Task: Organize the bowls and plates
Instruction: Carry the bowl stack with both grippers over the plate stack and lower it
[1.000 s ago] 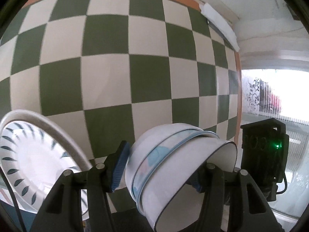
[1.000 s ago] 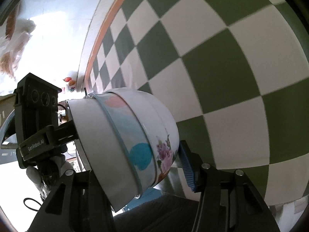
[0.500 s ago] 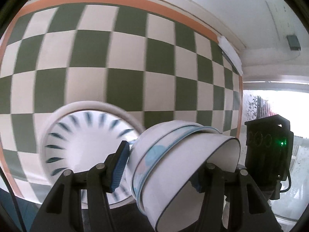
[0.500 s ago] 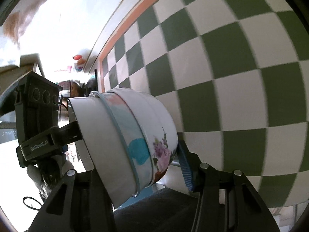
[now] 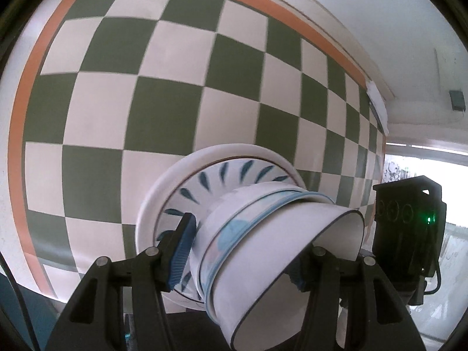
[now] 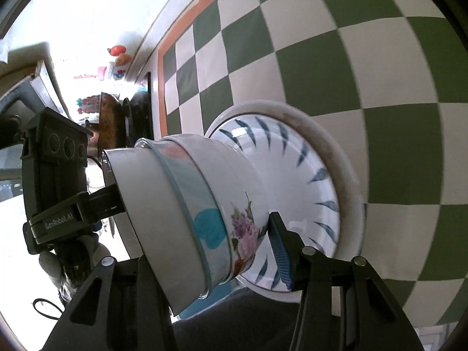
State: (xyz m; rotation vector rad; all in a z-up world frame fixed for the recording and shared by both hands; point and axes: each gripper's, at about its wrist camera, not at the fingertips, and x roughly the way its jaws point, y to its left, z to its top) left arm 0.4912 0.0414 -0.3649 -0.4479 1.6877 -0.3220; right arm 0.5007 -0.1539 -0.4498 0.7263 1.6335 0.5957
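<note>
Both grippers hold one stack of nested white bowls [image 5: 263, 248], each from an opposite side. The stack also shows in the right wrist view [image 6: 190, 219], with a blue dot and a flower print. My left gripper [image 5: 242, 251] is shut on the stack, and so is my right gripper [image 6: 204, 234]. Just under the stack lies a white plate with blue leaf marks [image 5: 219, 181] on a larger white plate [image 5: 163, 187]. Both plates show in the right wrist view [image 6: 307, 181]. The stack's base sits close over the plate; contact is unclear.
The plates lie on a green and white checked cloth with an orange border [image 5: 146, 102], also in the right wrist view [image 6: 365, 58]. The other gripper's black body shows at the edge of each view [image 5: 409, 234] [image 6: 55, 181]. A bright window lies at the right [image 5: 424, 161].
Both grippers have carried the bowl stack over the tablecloth to the stacked plates. The plates moved from the left edge of the left wrist view to right under the bowls.
</note>
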